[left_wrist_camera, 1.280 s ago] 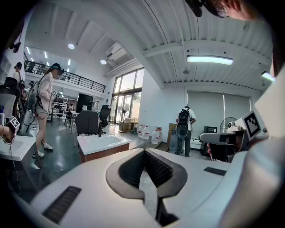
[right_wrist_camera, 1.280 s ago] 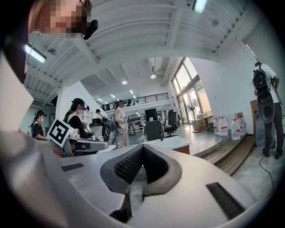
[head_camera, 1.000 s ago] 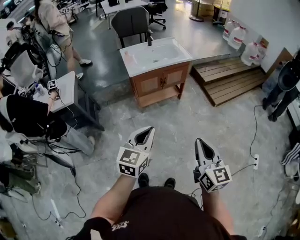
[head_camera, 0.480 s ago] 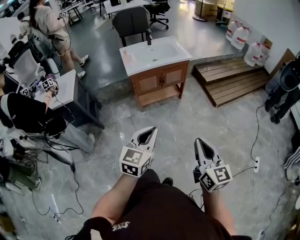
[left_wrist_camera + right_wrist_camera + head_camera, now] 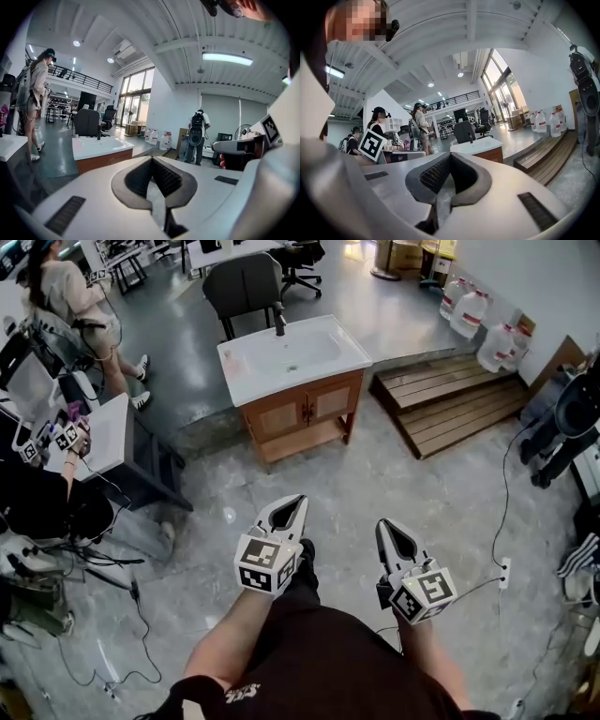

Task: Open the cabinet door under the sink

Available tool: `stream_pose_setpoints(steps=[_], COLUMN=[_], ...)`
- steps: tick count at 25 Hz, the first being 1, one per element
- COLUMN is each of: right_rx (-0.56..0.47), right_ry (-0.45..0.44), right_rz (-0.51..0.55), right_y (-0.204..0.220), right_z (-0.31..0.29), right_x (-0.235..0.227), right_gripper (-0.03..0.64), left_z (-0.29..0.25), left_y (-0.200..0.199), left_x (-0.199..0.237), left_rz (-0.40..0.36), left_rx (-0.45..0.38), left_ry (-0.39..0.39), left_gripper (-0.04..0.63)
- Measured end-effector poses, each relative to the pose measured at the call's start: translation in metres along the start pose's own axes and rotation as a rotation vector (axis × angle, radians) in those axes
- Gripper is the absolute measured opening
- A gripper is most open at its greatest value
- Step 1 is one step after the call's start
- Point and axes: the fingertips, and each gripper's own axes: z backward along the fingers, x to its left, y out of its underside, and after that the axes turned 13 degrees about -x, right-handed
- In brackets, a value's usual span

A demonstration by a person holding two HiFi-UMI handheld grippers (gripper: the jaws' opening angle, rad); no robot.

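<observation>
A white sink (image 5: 291, 352) tops a wooden cabinet whose two doors (image 5: 297, 413) are closed; it stands on the stone floor well ahead of me. It also shows far off as the cabinet (image 5: 102, 159) in the left gripper view and the cabinet (image 5: 480, 151) in the right gripper view. My left gripper (image 5: 298, 500) is shut and holds nothing, at the lower middle of the head view. My right gripper (image 5: 383, 525) is beside it, also shut and empty. Both point toward the cabinet from some distance.
A grey chair (image 5: 241, 287) stands behind the sink. A wooden step platform (image 5: 450, 399) lies to its right, with water jugs (image 5: 469, 310) beyond. A white desk (image 5: 103, 432) and seated people are at left. Cables (image 5: 506, 493) cross the floor at right. A standing person (image 5: 66, 296) is at far left.
I have stepped forward: the sink cabinet now sits lower and further left in the head view. Both grippers stayed shut and shifted slightly left.
</observation>
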Motion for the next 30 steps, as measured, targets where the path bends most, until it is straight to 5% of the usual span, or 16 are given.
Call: stream_pose_setpoints(steps=[8, 18, 30], right_rx=[0.042, 0.094, 0.189], right_ry=[0.035, -0.016, -0.076], right_rz=[-0.025, -0.053, -0.118], right_y=[0.007, 0.014, 0.039], right_z=[-0.115, -0.27, -0.337], right_x=[-0.058, -0.079, -0.134], right_gripper=[0.012, 0.012, 0.012], left_z=[-0.104, -0.186, -0.246], left_y=[-0.004, -0.007, 0.014], left_x=[0.079, 0.187, 0.227], left_rz=[0.009, 0.028, 0.083], left_rx=[0.017, 0.048, 0.109], left_ry=[0.031, 0.023, -0.047], left_gripper=[0.011, 0.011, 0.011])
